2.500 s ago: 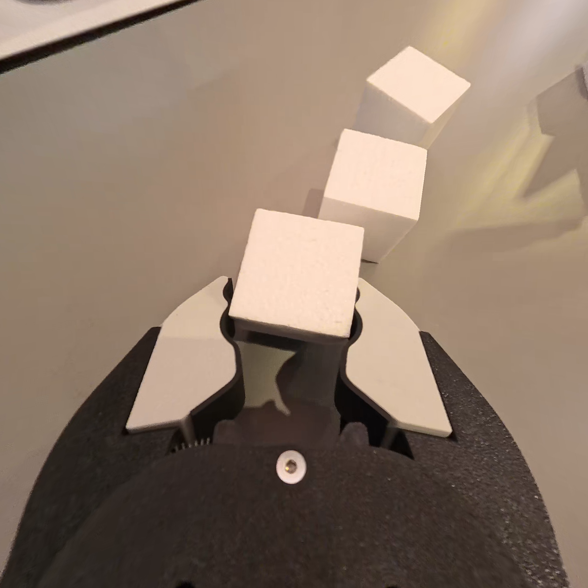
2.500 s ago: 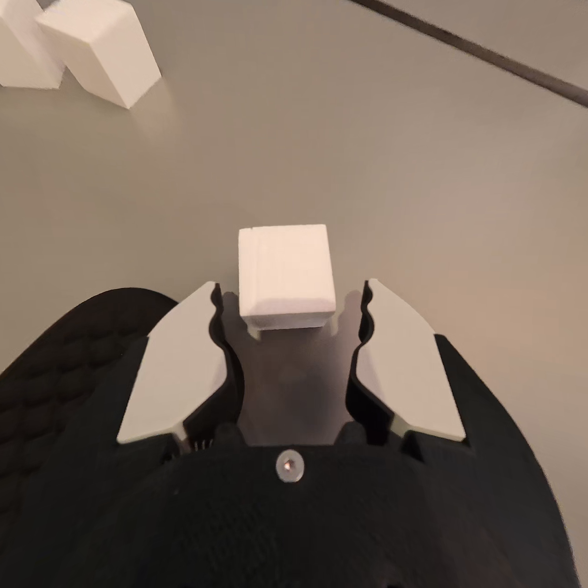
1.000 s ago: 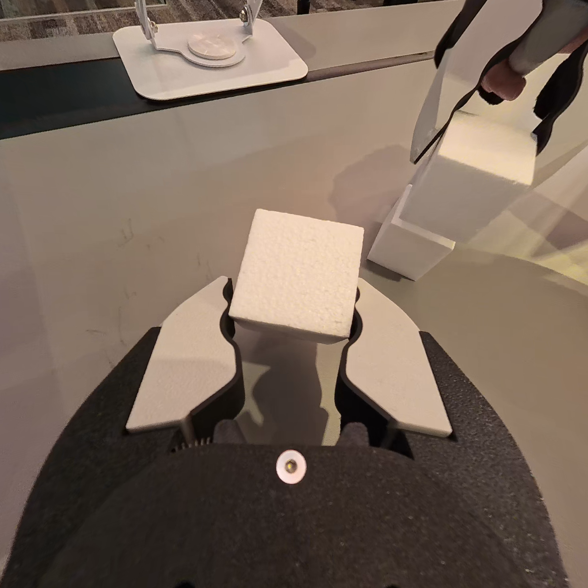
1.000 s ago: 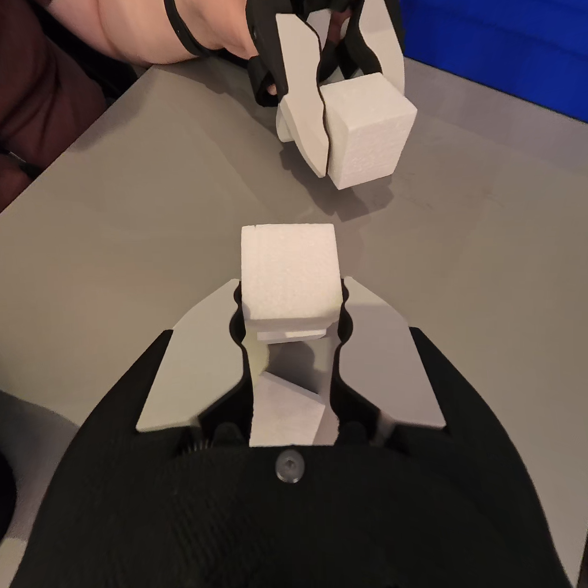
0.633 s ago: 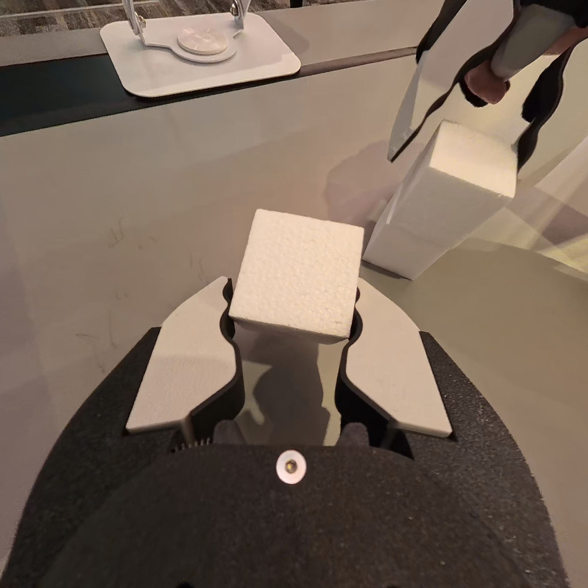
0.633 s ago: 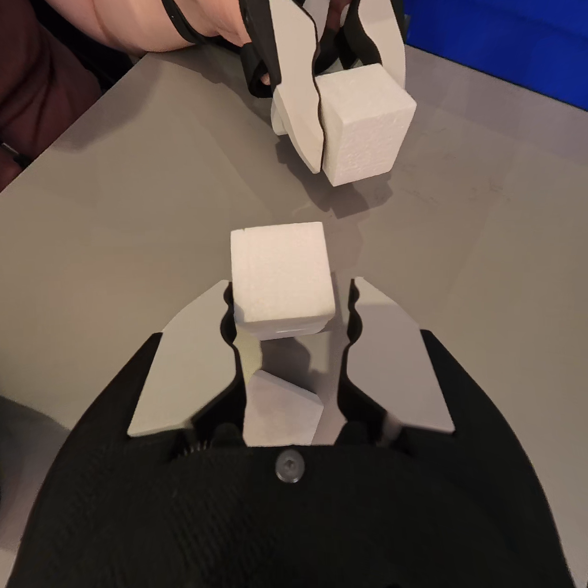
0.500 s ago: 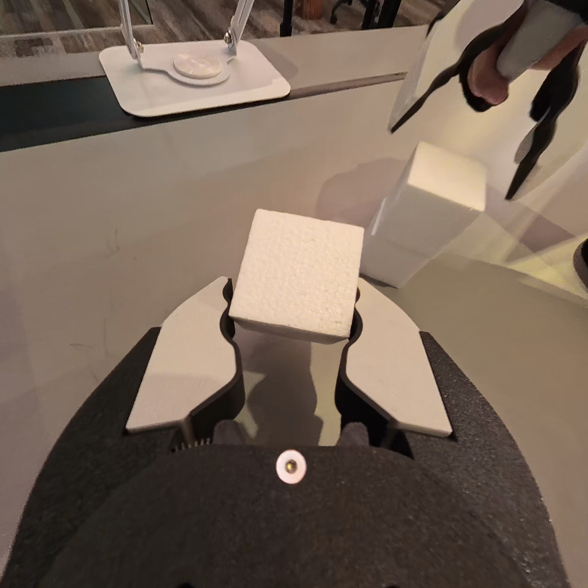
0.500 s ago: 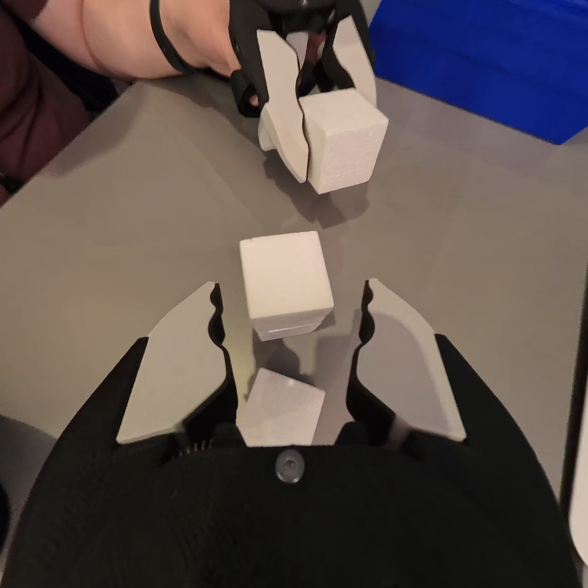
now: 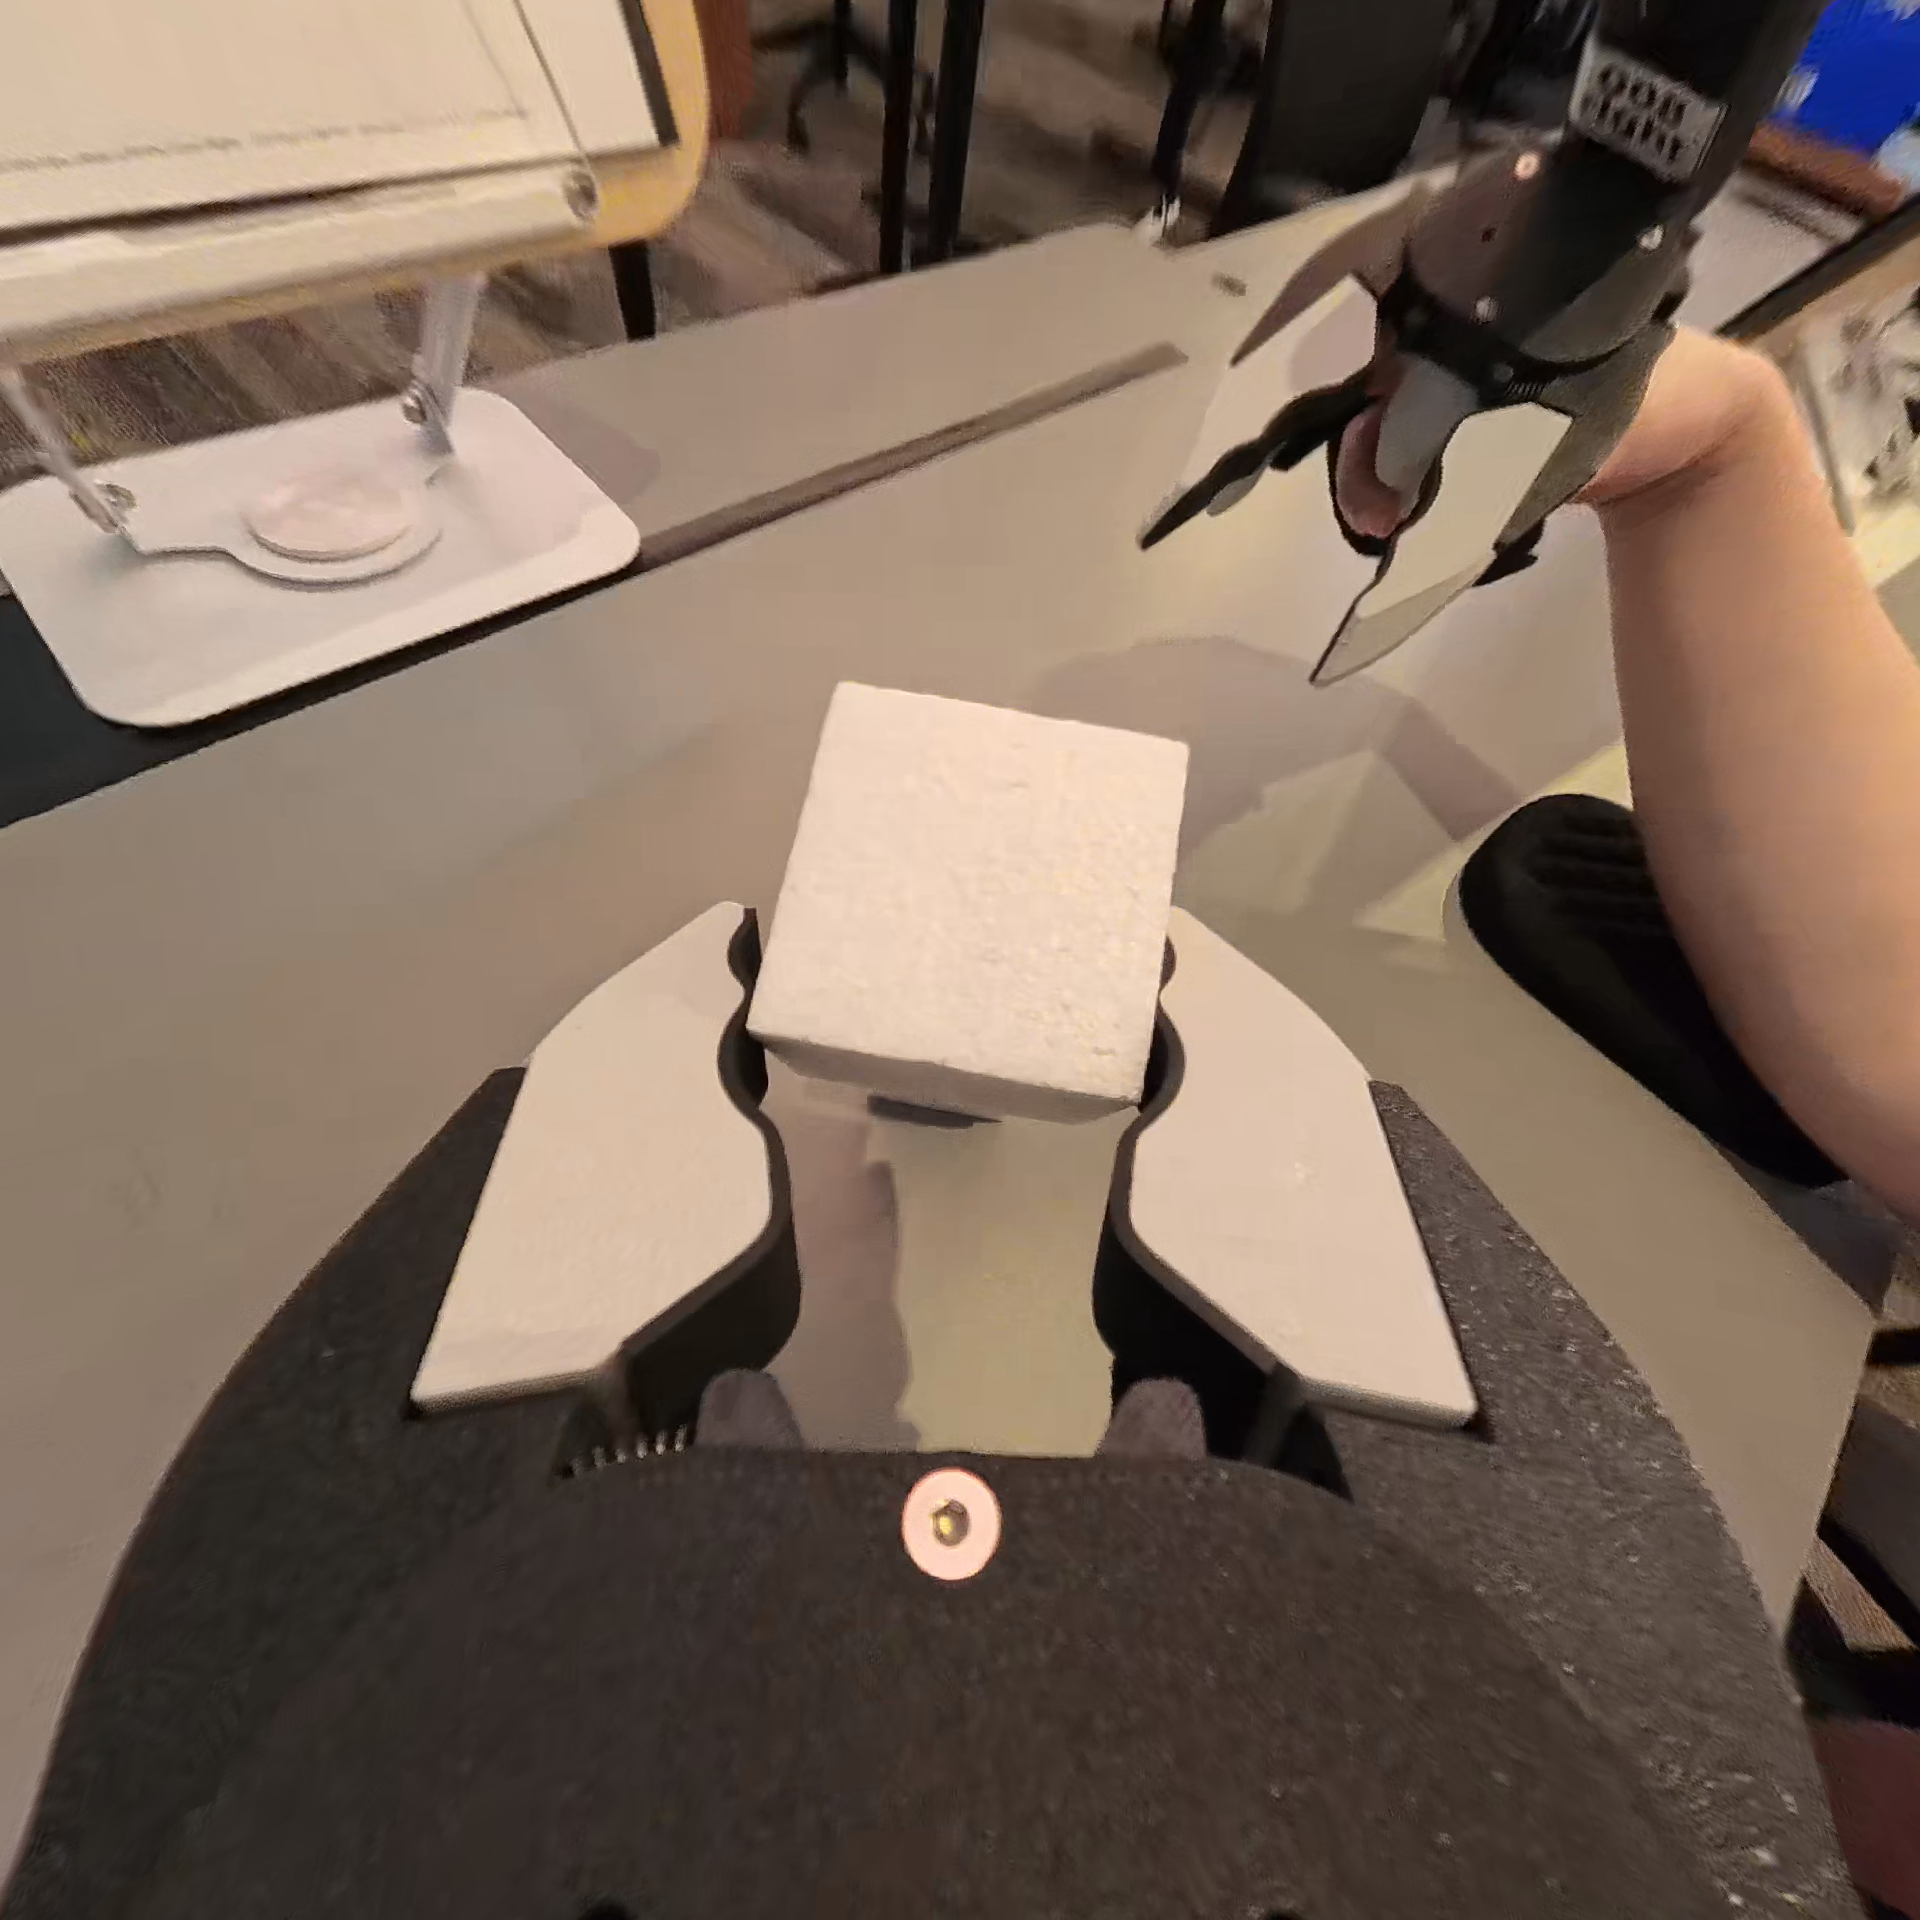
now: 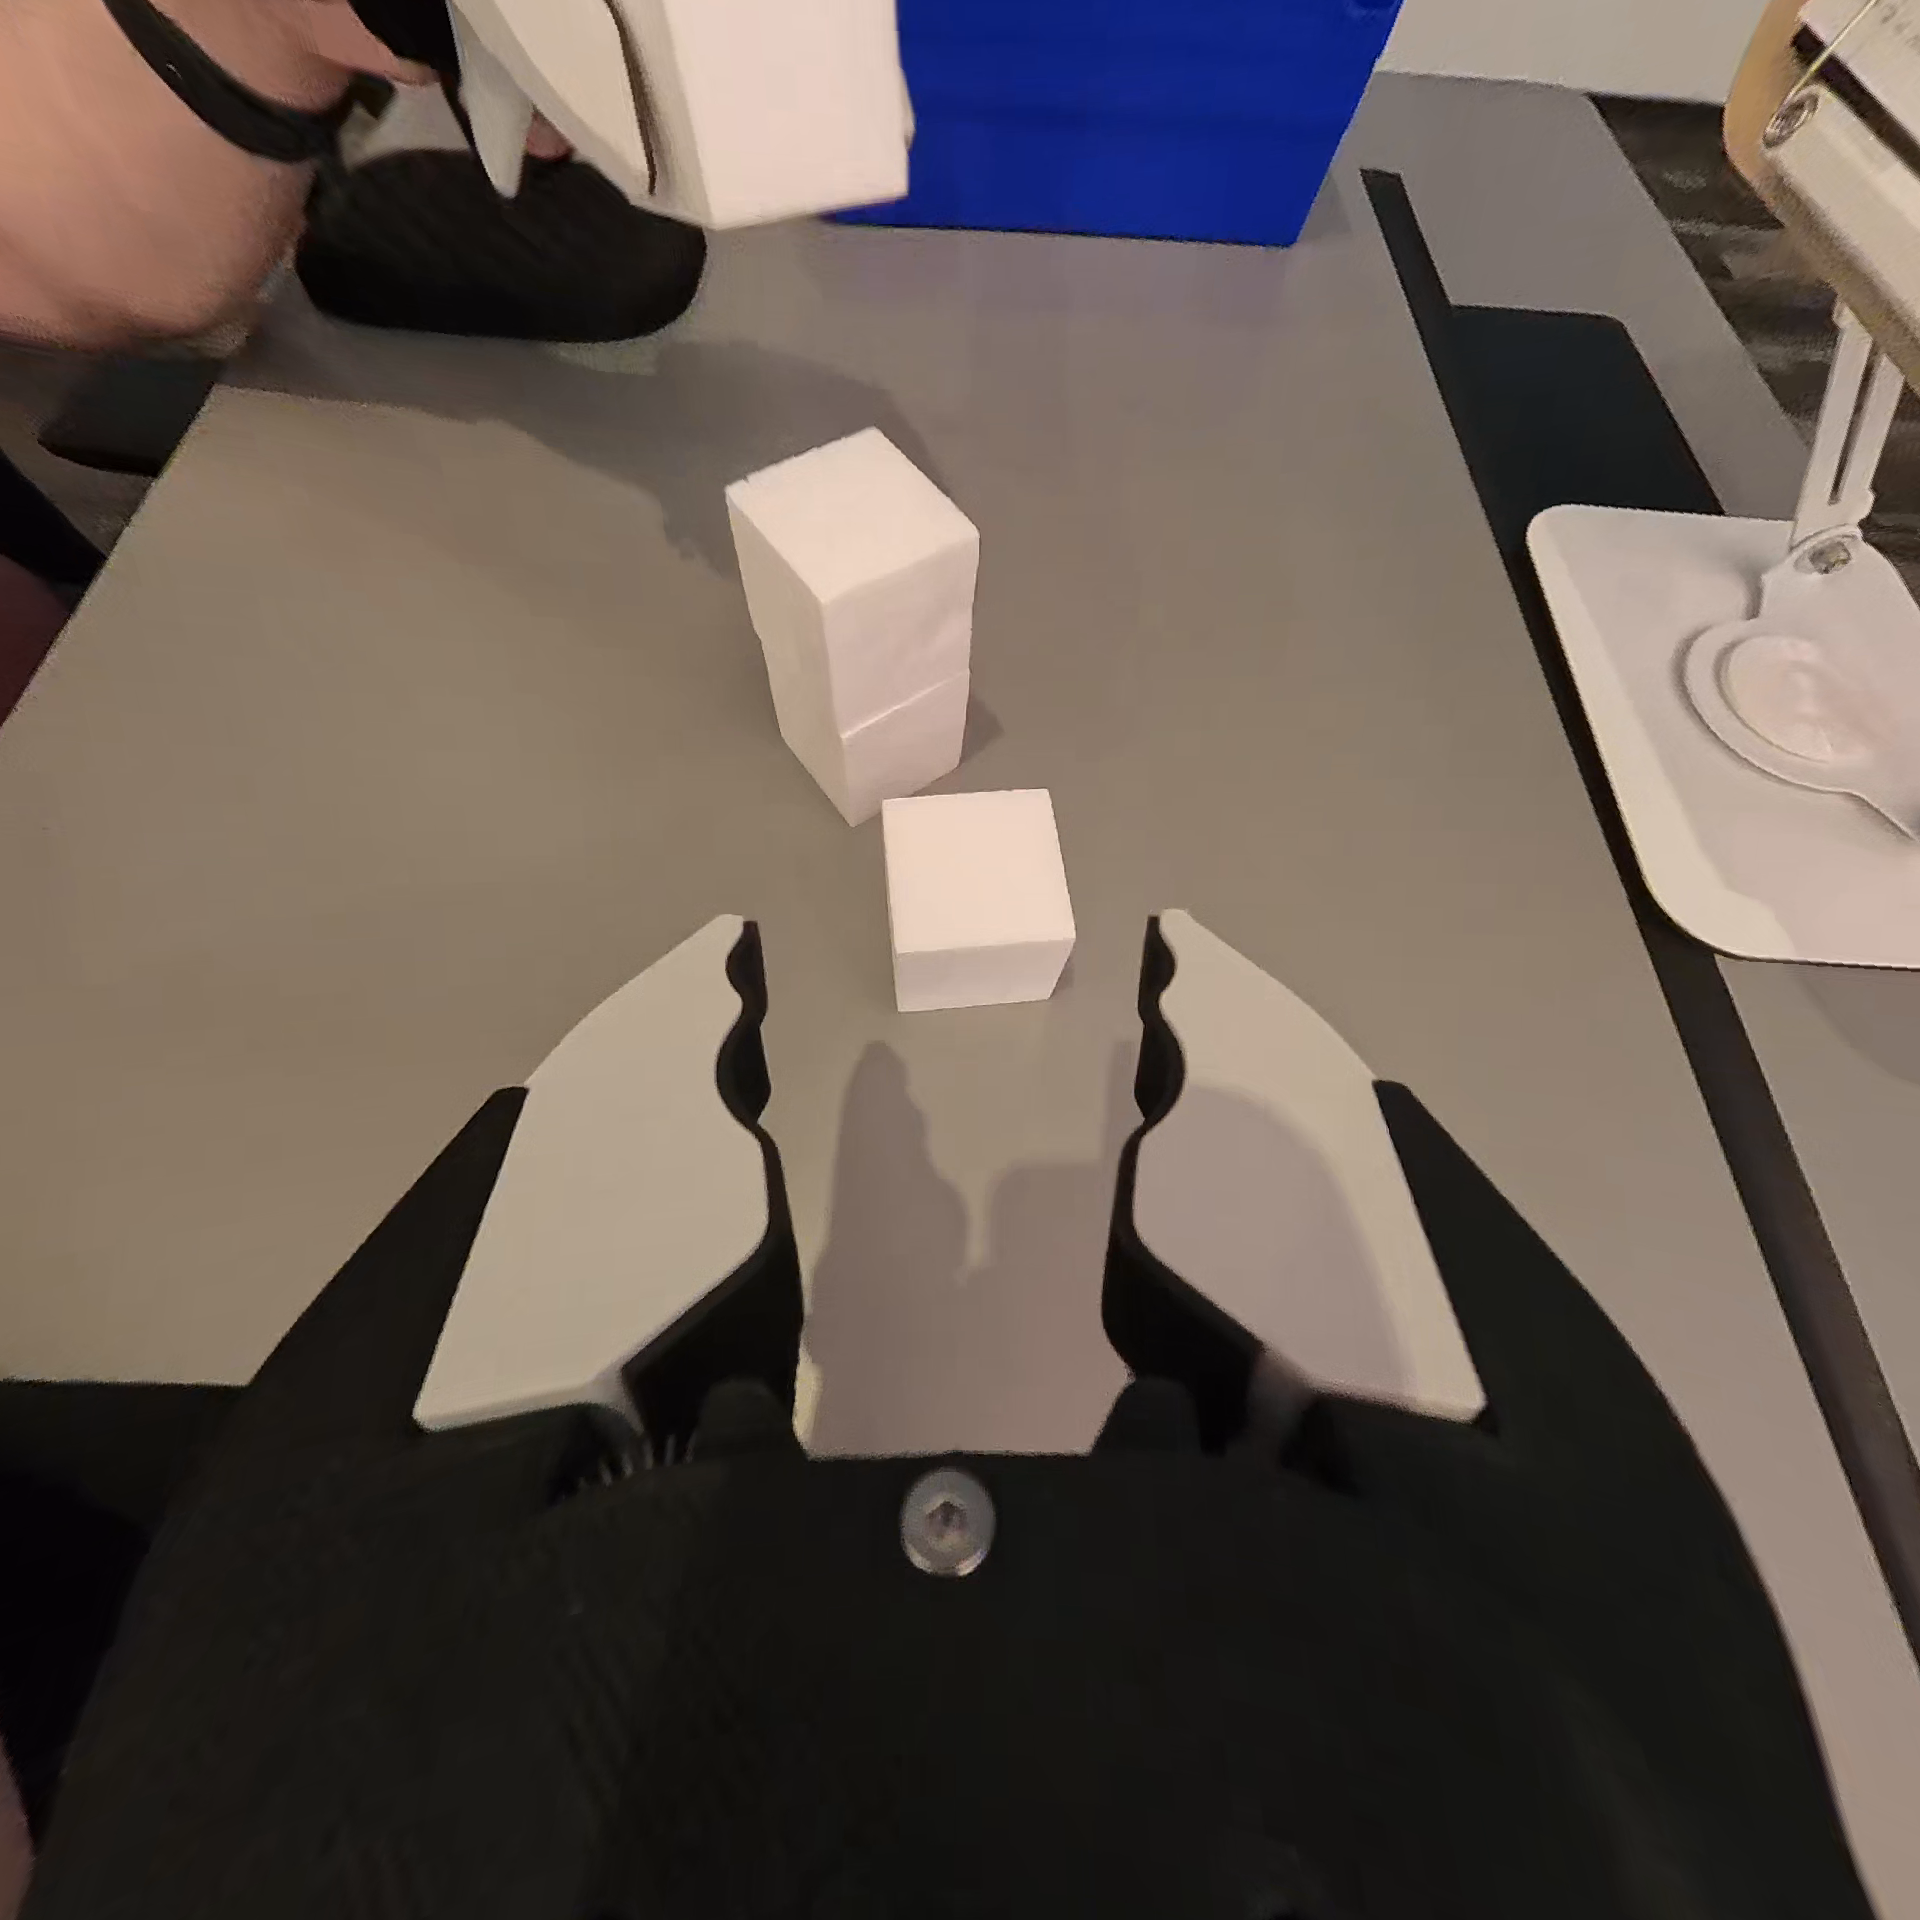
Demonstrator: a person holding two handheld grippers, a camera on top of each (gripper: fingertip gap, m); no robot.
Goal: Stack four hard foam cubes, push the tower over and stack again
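left fingers: left gripper [image 9: 951, 1023] clamped on a white hard foam cube [image 9: 966, 914], pale grey fingers [image 9: 623, 1174] pressed to both side faces, cube carried clear of the table.
right fingers: right gripper [image 10: 951, 1029] spread wide and empty, raised above the grey table top [image 10: 416, 831]; seen from the left wrist view hanging high at the far right [image 9: 1288, 592].
just changed: cube held by the right side a second ago now let go; fingers drawn up and back from it; left side unchanged, same clamp on the same cube.
meaning for the task: two-cube white foam stack [image 10: 857, 634] now standing on its own, edges nearly flush; half the tower built, judged from that.
loose piece: single white foam cube [image 10: 977, 899] flat on the table just beside the stack's near corner, straight ahead of the open right fingers; likely next pick.
held piece seen from the right: blurred white foam block [image 10: 774, 104] at top left, above and beyond the stack; likely third layer.
around: blue plastic bin [image 10: 1112, 114] at the far table edge; white flat stand base [image 10: 1714, 748] to the right, across a dark seam; dark rounded object [image 10: 499, 260] past the stack, kind not clear.
in the way: nothing between held cube and stack top; loose cube close enough to the stack base for a careless grab to nudge it.
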